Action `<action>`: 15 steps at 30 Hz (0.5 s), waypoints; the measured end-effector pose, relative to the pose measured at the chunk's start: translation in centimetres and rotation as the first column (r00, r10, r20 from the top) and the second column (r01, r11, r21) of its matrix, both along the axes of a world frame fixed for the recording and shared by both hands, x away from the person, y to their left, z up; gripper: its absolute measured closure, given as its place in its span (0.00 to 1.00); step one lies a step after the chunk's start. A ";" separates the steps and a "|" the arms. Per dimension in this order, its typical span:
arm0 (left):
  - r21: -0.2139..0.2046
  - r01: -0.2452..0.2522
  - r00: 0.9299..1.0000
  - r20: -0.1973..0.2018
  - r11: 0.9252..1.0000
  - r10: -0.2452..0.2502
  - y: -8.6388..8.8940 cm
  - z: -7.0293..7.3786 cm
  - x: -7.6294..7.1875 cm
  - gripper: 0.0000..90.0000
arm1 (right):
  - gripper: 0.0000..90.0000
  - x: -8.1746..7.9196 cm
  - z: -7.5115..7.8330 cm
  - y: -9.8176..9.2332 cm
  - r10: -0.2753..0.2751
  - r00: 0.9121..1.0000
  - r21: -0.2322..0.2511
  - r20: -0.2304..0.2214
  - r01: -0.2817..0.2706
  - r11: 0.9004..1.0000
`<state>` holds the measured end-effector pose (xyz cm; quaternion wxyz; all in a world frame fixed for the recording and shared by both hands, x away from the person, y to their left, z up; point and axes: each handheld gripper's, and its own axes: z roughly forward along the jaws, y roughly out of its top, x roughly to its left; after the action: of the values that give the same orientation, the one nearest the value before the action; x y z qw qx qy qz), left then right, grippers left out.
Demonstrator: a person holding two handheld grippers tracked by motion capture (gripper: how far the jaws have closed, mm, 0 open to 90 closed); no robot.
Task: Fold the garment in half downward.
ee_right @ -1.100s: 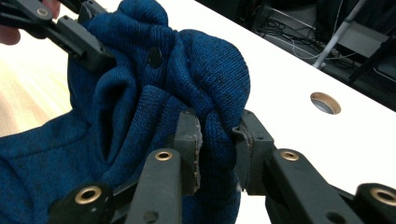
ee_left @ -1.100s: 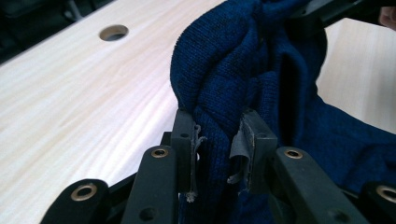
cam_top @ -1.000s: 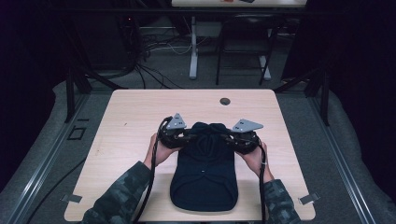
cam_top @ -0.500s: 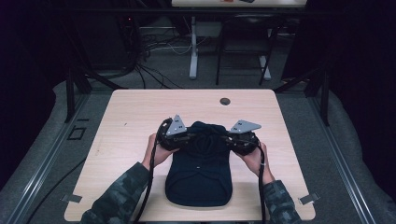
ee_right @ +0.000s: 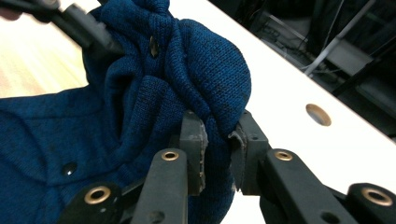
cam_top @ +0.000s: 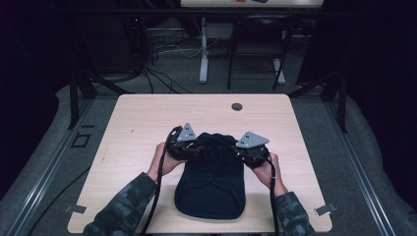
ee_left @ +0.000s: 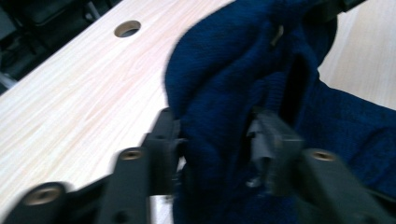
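A dark blue knitted garment (cam_top: 211, 182) lies on the pale wooden table (cam_top: 147, 118), and its far end is bunched up between both grippers. My left gripper (cam_top: 199, 147) grips the left side of that bunch. In the left gripper view a thick fold of the garment (ee_left: 224, 70) fills the gap between the jaws of the left gripper (ee_left: 215, 140), which have just been opening. My right gripper (cam_top: 238, 150) is shut on the right side. In the right gripper view its pads pinch a fold of the garment (ee_right: 140, 93) at the right gripper (ee_right: 217, 140).
A round cable hole (cam_top: 237, 106) sits near the table's far edge. Bare tabletop lies to the left and right of the garment. Beyond the table are dark floor, cables and the legs of another desk (cam_top: 203, 54). Camouflage sleeves enter from the bottom.
The garment's near hem has slid slightly away from the table's front edge. Both hands have stayed almost where they were at the bunched far end.
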<state>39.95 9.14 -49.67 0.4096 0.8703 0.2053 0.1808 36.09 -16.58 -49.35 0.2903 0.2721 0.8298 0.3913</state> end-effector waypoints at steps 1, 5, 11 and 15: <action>-0.001 0.002 1.000 0.003 1.000 -0.002 0.0 0.0 -0.1 0.69 | 0.83 0.0 0.0 -0.2 0.003 1.000 0.006 -0.009 -0.003 1.000; 0.012 0.005 0.999 0.047 1.000 -0.006 -0.2 -0.1 -0.6 0.73 | 0.79 0.1 -0.1 -0.7 0.014 0.998 0.035 -0.056 -0.012 0.999; 0.012 0.010 0.996 0.094 1.000 -0.011 -0.2 -0.5 -1.6 0.74 | 0.75 -0.3 -0.2 -1.2 0.020 0.995 0.051 -0.098 -0.016 0.999; 0.016 0.009 0.995 0.095 1.000 -0.010 -0.2 -0.8 -2.2 0.74 | 0.75 -0.8 -0.2 -1.3 0.029 0.994 0.043 -0.108 -0.025 0.999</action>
<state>37.74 8.95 -50.44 0.4128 0.8649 0.1802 0.2215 35.29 -17.88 -49.57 0.2337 0.2877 0.8397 0.3969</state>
